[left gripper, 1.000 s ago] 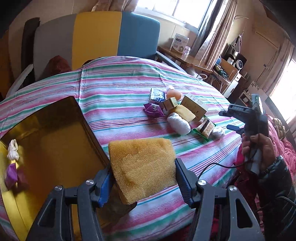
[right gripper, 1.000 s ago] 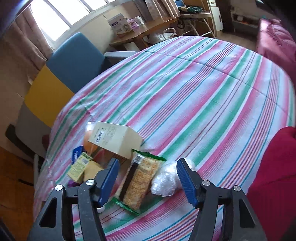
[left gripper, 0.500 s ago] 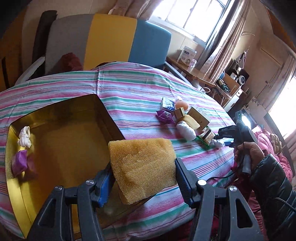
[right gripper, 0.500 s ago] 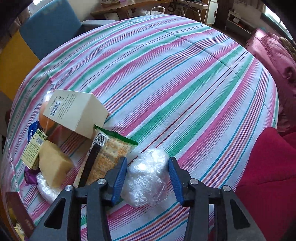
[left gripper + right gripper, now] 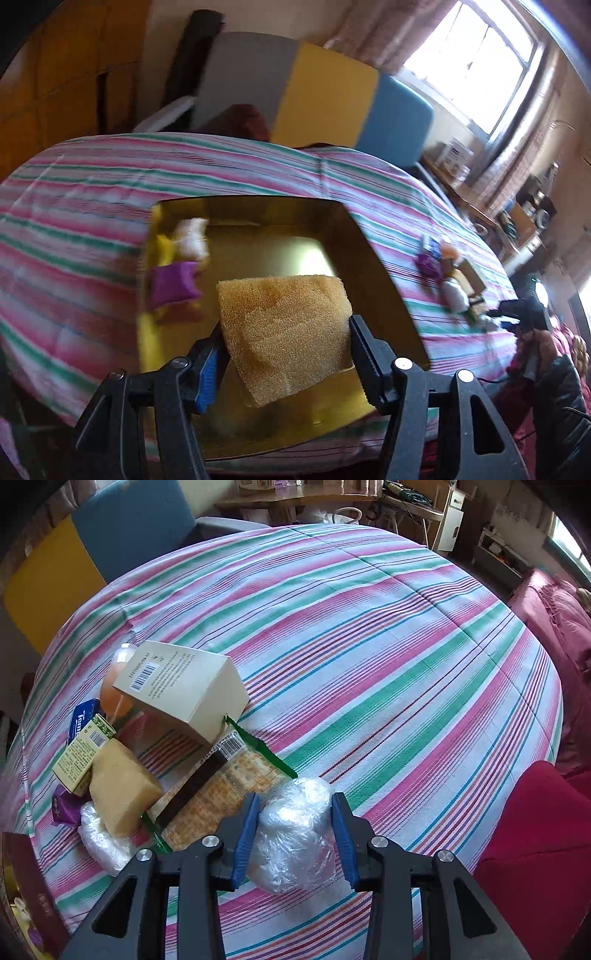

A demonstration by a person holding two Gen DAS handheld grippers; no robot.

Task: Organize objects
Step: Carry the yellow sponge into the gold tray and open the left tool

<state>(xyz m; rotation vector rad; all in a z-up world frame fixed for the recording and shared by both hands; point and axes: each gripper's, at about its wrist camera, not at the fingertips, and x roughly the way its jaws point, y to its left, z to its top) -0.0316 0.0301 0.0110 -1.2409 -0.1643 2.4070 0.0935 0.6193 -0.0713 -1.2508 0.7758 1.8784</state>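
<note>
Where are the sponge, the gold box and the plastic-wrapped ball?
sponge (image 5: 284, 328), left wrist view, middle of its front face.
gold box (image 5: 380, 269), left wrist view, right-hand wall.
plastic-wrapped ball (image 5: 295, 830), right wrist view, centre of the wrapping.

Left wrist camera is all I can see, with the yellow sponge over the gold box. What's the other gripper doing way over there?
Observer: The right gripper has just been closing its jaws, and its pads now press on a plastic-wrapped white bundle.
Operator: What's next to it?
Observer: A cracker packet lies flat just left of the bundle.
Operator: And the biggest thing in that pile?
Observer: A cream carton, barcode side up.
</note>
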